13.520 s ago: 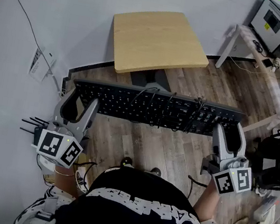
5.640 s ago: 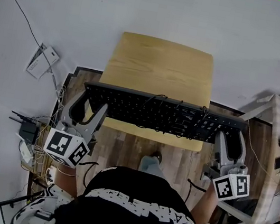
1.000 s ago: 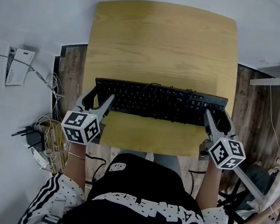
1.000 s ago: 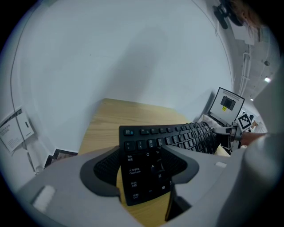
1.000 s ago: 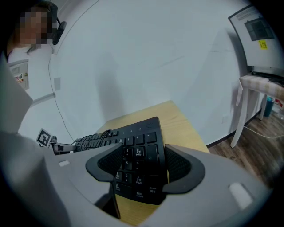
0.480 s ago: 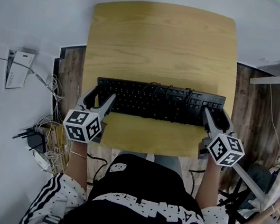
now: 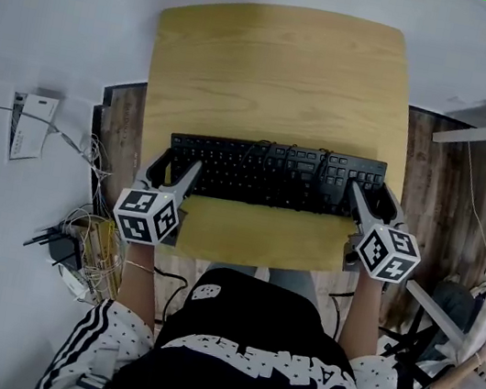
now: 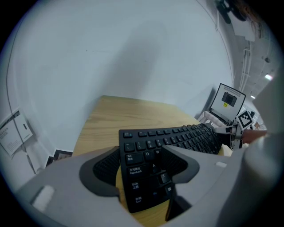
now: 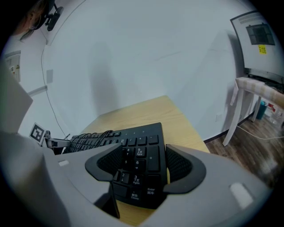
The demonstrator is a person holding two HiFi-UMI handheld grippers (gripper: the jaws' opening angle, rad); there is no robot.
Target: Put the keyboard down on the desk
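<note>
Keyboard (image 7: 274,174) lies lengthwise across the near half of the desk (image 7: 284,66), parallel to the near edge, with bare wood in front and behind. Its black cable (image 7: 289,154) is bunched on the keys near the far edge. Left gripper (image 7: 173,169) is clamped on the keyboard's left end and right gripper (image 7: 372,201) on its right end. In the left gripper view the pads (image 8: 106,164) close on the Caps Lock side, in the right gripper view on the numpad. Can't tell whether the keyboard touches the desktop or sits just above it.
</note>
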